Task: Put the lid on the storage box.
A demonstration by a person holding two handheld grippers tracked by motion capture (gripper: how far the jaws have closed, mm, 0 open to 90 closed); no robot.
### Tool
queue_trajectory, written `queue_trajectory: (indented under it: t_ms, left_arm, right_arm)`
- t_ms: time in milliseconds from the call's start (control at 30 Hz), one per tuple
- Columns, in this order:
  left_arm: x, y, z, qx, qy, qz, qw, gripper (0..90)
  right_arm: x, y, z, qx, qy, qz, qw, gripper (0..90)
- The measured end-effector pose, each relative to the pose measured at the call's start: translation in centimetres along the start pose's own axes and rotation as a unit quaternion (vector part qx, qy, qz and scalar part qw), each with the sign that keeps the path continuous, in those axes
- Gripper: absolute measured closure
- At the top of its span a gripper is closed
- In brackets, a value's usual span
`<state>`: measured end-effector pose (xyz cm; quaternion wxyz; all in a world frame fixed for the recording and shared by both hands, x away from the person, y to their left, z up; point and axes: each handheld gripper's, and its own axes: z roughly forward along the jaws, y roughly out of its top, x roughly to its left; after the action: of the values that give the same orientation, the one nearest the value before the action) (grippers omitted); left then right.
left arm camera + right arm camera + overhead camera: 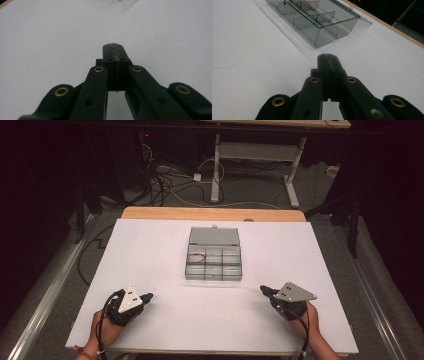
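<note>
both hand-held grippers, left [148, 296] and right [263, 289], are held closed and empty on the bench [150, 255]; the light clear organizer box [214, 262] could be shoved aside if approached closed.

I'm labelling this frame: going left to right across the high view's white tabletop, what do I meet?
Left black hand-held gripper, jaws shut → clear plastic compartment box with its lid open → right black hand-held gripper, jaws shut.

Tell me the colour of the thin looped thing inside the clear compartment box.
Red loop, best in the high view.
</note>
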<state>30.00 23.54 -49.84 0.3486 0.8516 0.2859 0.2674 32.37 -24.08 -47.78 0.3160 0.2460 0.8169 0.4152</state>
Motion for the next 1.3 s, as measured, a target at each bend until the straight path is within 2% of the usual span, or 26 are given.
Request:
queue_trajectory:
  t_ms: [133, 233, 300, 333, 367, 533, 600, 633, 833, 1000, 1133, 1300]
  left_arm:
    - [0.4, 0.3, 0.6, 0.006, 0.006, -0.006, 0.9999, 87.7]
    - [0.8, 0.8, 1.1, 0.001, -0.001, -0.012, 0.9999, 87.7]
    - [0.9, 1.2, 1.3, 0.002, -0.004, -0.009, 0.9999, 87.6]
    - [1.1, 1.5, 1.6, 0.002, 0.000, 0.001, 1.0000, 87.6]
    - [1.2, 1.8, 1.8, 0.004, 0.000, 0.004, 1.0000, 87.6]
    - [2.6, 3.5, 2.5, -0.005, -0.004, 0.002, 1.0000, 87.6]
    - [3.3, 4.3, 2.8, -0.008, -0.004, 0.002, 1.0000, 87.6]
    - [3.6, 4.7, 2.9, -0.010, -0.003, 0.003, 0.9999, 87.6]
    - [5.3, 6.6, 3.9, -0.014, 0.000, -0.002, 0.9999, 87.6]
    - [6.4, 7.9, 5.4, -0.003, 0.001, -0.003, 1.0000, 87.6]
    - [6.9, 8.9, 6.6, 0.005, 0.006, -0.005, 1.0000, 87.6]
    - [7.2, 10.1, 7.8, 0.008, -0.005, -0.010, 0.9999, 87.6]
  right_arm:
    - [-0.7, -0.1, 0.5, 0.010, 0.001, 0.006, 0.9999, 90.0]
    - [-1.2, 0.0, 0.8, 0.020, -0.003, 0.003, 0.9998, 90.0]
    - [-1.7, 0.1, 0.8, 0.020, -0.006, 0.002, 0.9998, 90.0]
    - [-1.9, 0.1, 0.9, 0.019, -0.005, 0.008, 0.9998, 90.0]
    - [-2.2, 0.1, 0.9, 0.020, -0.004, 0.011, 0.9997, 90.0]
    - [-2.9, 0.1, 1.4, 0.030, -0.005, 0.016, 0.9994, 90.0]
    - [-3.2, 0.3, 1.7, 0.040, -0.015, 0.005, 0.9991, 90.0]
    - [-3.5, 0.4, 1.9, 0.040, -0.014, 0.010, 0.9991, 90.0]
    - [-5.3, 1.5, 3.3, 0.050, -0.031, 0.009, 0.9982, 90.0]
    - [-6.7, 2.5, 4.9, 0.057, -0.032, 0.010, 0.9978, 90.0]
    - [-7.6, 3.2, 6.1, 0.065, -0.028, 0.018, 0.9973, 90.0]
    - [-8.4, 4.0, 7.3, 0.064, -0.025, 0.024, 0.9974, 90.0]
